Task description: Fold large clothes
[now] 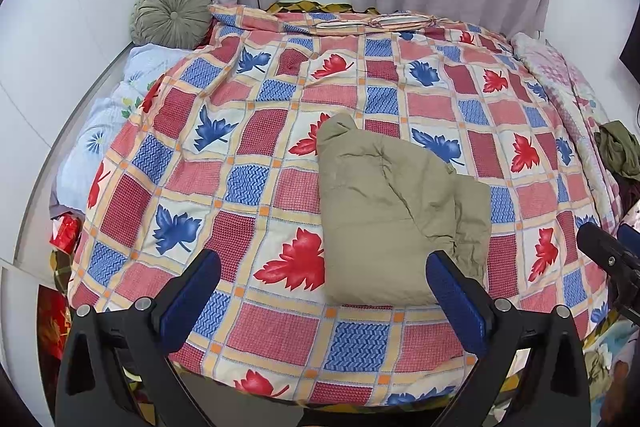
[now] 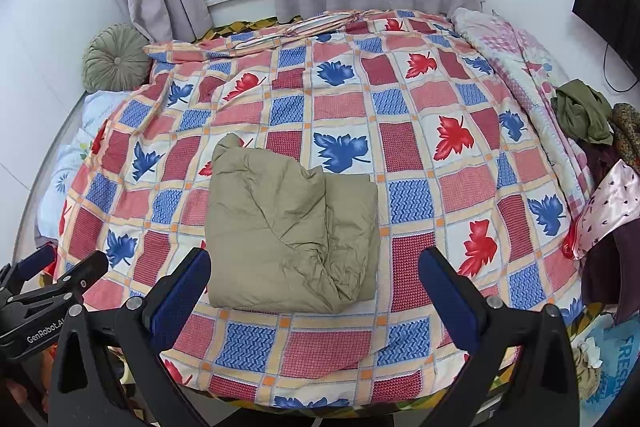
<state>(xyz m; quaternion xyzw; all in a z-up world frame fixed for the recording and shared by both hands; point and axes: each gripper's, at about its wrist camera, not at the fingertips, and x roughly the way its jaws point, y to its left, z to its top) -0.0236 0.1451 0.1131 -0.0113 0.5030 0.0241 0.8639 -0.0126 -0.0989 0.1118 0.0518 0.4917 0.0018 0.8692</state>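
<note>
Left gripper [image 1: 322,277] spread wide and empty at lower frame, right gripper [image 2: 314,275] likewise released, folded khaki garment [image 1: 394,215] lying at centre of leaf-patterned checked quilt [image 1: 248,155], round green cushion [image 1: 170,11] upper left.

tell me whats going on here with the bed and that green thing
A person is folding clothes on a bed with a handheld gripper in each hand. A khaki-green garment lies folded into a compact bundle on the leaf-patterned quilt. Neither gripper is touching it: the left gripper and the right gripper both hang open above the near edge of the bed. More unfolded clothes sit piled at the right side of the bed.
</note>
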